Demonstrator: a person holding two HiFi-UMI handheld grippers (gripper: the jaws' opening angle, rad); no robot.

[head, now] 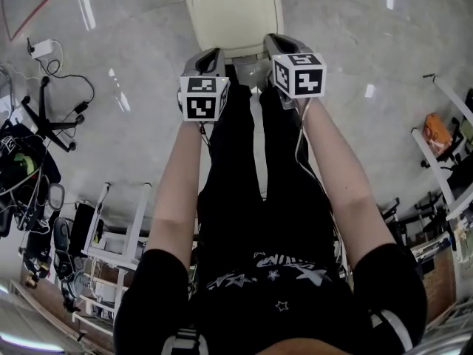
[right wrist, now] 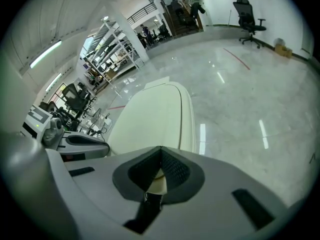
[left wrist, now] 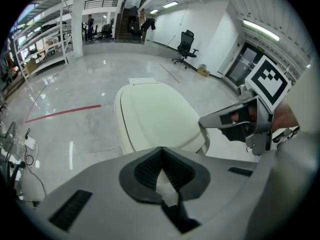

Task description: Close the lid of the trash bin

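Plainly, both grippers hung side by side over the near edge of the trash bin (head: 233,12), which stood on the glossy grey floor (head: 362,28) straight ahead of the person. The bin's cream lid (left wrist: 152,115) lay down flat on the bin body, with no gap visible along its rim in either gripper view.

The left gripper (left wrist: 161,149) had its jaws brought together, tips meeting in a point, with nothing gripped. Only the pale lid showed through the small opening behind the tips. The right gripper (right wrist: 160,148) looked the same: jaws together and empty, aimed along the lid's length.

From above, the left gripper (head: 212,53) and the right gripper (head: 284,41) sat close together at the lid's near edge. Whether either one touched the lid could not be told.

Each gripper also showed in the other's view, just beside it: the right gripper (left wrist: 239,124) and the left gripper (right wrist: 76,142).

Farther off on the floor were a red line (left wrist: 64,112), an office chair (left wrist: 186,46) and loose cables (head: 60,74).
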